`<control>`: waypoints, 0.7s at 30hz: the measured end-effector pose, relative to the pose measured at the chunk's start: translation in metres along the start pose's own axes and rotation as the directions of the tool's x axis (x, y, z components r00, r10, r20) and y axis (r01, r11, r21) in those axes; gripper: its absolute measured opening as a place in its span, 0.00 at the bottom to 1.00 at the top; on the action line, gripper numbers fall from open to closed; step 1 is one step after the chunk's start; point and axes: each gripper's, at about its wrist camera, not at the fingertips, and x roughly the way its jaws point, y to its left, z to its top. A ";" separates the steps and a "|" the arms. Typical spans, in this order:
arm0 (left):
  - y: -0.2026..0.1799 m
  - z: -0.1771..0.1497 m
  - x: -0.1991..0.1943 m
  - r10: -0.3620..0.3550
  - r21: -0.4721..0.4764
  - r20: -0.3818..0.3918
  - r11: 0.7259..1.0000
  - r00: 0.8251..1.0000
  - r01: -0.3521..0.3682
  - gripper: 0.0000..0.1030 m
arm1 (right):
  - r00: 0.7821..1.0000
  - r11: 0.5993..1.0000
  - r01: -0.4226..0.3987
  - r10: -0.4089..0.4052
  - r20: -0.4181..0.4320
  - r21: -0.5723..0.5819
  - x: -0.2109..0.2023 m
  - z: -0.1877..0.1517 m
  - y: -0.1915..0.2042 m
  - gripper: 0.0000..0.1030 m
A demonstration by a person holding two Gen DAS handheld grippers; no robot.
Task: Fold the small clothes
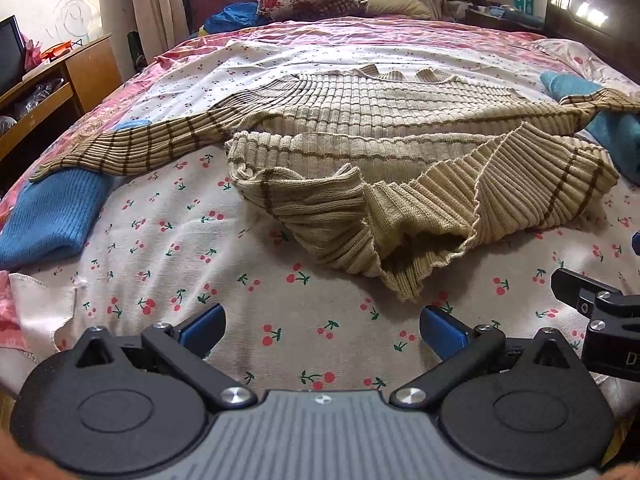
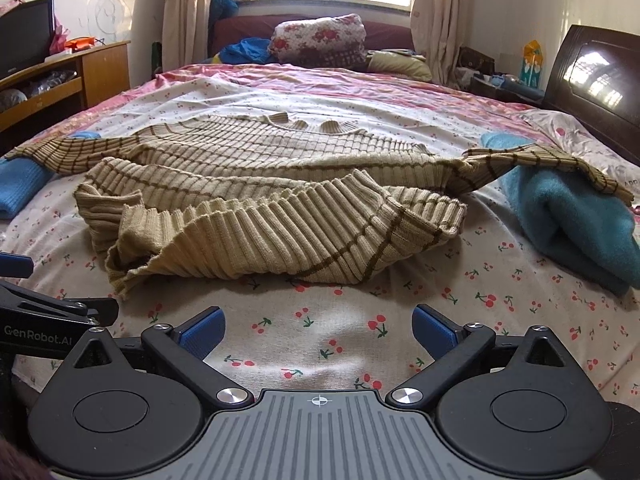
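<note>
A beige ribbed sweater with brown stripes lies flat on the cherry-print sheet, collar far, sleeves spread left and right. Its lower hem is flipped up and bunched in a loose heap nearest me. My left gripper hovers open just short of that bunched hem, nothing between its blue pads. My right gripper also stands open in front of the hem, empty. The right gripper's body shows at the edge of the left wrist view, and the left gripper's body at the edge of the right wrist view.
A blue knit garment lies under the left sleeve, and a teal one under the right sleeve. Pillows and a floral bundle sit at the far end. A wooden cabinet stands left, a dark headboard right.
</note>
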 end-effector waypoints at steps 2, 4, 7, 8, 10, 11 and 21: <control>0.000 0.000 0.000 -0.005 -0.003 0.000 1.000 1.000 0.005 1.00 | 1.000 1.000 -0.001 0.001 0.001 0.005 0.000 0.000 -0.001 0.97; 0.000 0.000 0.000 -0.007 -0.005 -0.002 1.000 1.000 0.007 1.00 | 1.000 1.000 -0.001 0.001 0.000 0.011 0.000 0.000 -0.002 0.97; 0.000 0.000 0.000 -0.011 -0.007 -0.003 1.000 1.000 0.011 1.00 | 1.000 1.000 -0.002 0.003 -0.004 0.015 0.001 0.000 -0.002 0.97; -0.001 0.000 0.000 -0.012 -0.007 -0.003 1.000 1.000 0.012 1.00 | 1.000 1.000 -0.004 0.004 -0.005 0.015 0.001 -0.001 -0.002 0.97; -0.001 0.000 0.000 -0.014 -0.009 -0.004 1.000 1.000 0.014 1.00 | 1.000 1.000 -0.005 0.005 -0.005 0.016 0.001 -0.001 -0.002 0.97; 0.000 0.000 0.000 -0.015 -0.010 -0.004 1.000 1.000 0.015 1.00 | 1.000 1.000 -0.005 0.006 -0.005 0.017 0.001 -0.001 -0.002 0.97; 0.002 0.000 0.000 -0.034 -0.025 -0.002 0.999 0.999 0.034 1.00 | 1.000 0.999 -0.016 0.016 -0.007 0.039 0.003 0.000 -0.005 0.96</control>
